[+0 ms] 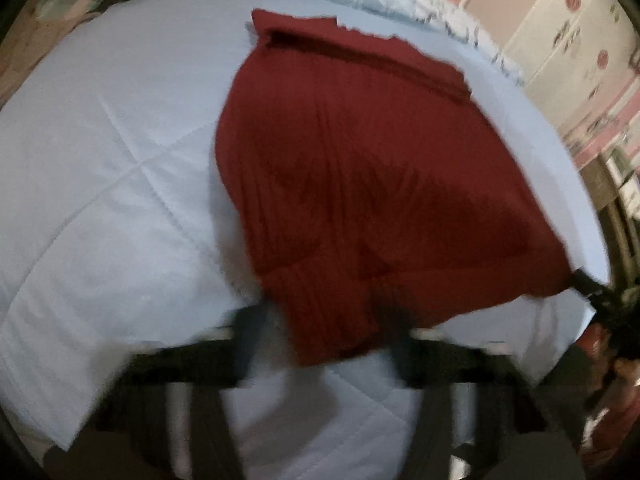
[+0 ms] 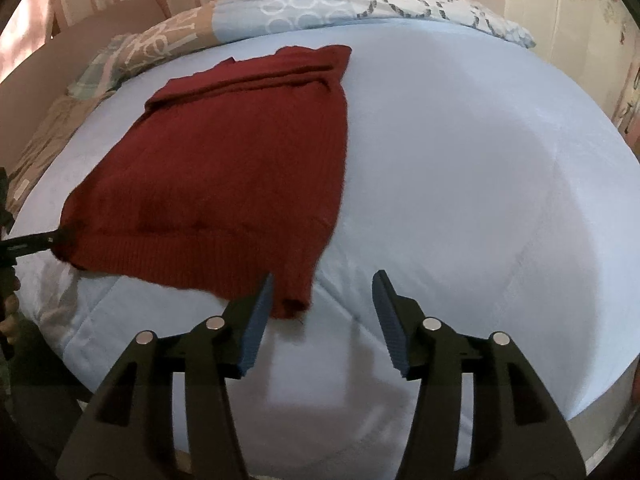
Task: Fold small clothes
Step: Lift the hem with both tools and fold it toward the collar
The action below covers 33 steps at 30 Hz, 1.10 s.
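**A:** Where is the red knit sweater right now?

**B:** It lies on the pale blue quilt of the bed, spread mostly flat, with its ribbed hem toward the bed's near edge and its far end folded over near the patterned pillows at the head of the bed.

**A:** What are your right fingers doing?

**B:** My right gripper has its 2 fingers spread apart, blue pads facing each other, with only quilt between them. The left pad sits just beside the sweater's near hem corner, not pinching it.

**A:** And your left ones?

**B:** My left gripper is badly blurred in its own view. The hem hangs over the spot between its 2 fingers, so I cannot tell if they pinch it. From the right view, a dark finger reaches the hem's other corner, which sits lifted off the quilt.
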### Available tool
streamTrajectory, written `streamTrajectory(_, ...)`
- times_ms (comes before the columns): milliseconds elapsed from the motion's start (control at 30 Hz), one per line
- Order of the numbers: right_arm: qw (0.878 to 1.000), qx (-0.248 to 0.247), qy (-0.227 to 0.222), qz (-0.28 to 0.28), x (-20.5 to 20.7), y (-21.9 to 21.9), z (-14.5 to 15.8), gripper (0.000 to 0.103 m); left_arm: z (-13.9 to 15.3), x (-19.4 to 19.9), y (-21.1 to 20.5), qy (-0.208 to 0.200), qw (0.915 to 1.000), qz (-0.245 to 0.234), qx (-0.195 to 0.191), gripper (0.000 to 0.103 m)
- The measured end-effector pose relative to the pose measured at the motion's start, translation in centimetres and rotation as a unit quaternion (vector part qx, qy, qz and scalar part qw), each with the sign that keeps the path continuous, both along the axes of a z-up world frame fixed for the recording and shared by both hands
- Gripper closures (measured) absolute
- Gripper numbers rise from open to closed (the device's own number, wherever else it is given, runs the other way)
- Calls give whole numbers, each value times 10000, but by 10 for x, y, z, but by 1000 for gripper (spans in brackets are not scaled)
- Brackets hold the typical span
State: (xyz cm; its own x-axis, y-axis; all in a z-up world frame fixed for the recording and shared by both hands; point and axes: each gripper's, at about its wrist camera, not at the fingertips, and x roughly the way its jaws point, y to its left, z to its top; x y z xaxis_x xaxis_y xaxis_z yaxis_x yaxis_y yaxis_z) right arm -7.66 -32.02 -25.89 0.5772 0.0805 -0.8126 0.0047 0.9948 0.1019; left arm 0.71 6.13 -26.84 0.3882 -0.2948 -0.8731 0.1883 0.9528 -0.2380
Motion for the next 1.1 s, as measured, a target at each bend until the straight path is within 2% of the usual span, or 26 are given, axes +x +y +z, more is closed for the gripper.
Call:
streamTrajectory(67,10000,23,11,-38,-1,-3,-1,47,-3,-1,-3,4,9999,-1,134,74)
streamTrajectory(133,9999,79,26,-74,0,-4,-3,42,-3,-4,-6,-52,9994,-26,339,82)
streamTrajectory(300,9992,394,72,-48,6,1,-6,38,2,-9,-9,-263,9967,-135,755,83)
streamTrajectory(433,9978,652,126,-58,19,10,-12,36,3,-10,-10,-342,9956,-185,850,83)
streamTrajectory(467,9975,644,265,-92,26,12,-18,37,3,-10,-10,-356,9955,-182,857,83)
streamTrajectory(500,9971,638,401,-101,31,14,-23,41,3,-8,-9,-360,9955,-180,859,83)
streamTrajectory(533,9961,714,512,-68,35,15,-28,63,3,-8,-8,-364,9955,-171,858,83)
streamTrajectory(567,9950,836,546,-15,37,16,-30,75,3,-9,-8,-366,9956,-159,848,83)
streamTrajectory(633,9970,723,264,119,34,22,-22,89,4,-10,-6,-402,9956,-135,842,83)
streamTrajectory(733,9983,280,-172,479,23,34,-4,94,11,-13,-3,-547,9949,-56,841,85)
streamTrajectory(833,9963,153,-539,657,10,34,18,94,26,-22,3,-811,9939,102,741,85)
streamTrajectory(933,9956,146,-635,676,2,27,30,94,38,-26,7,-956,9930,218,658,87)
streamTrajectory(1100,9954,116,-515,797,-11,28,31,94,39,-36,7,-976,9925,184,713,87)
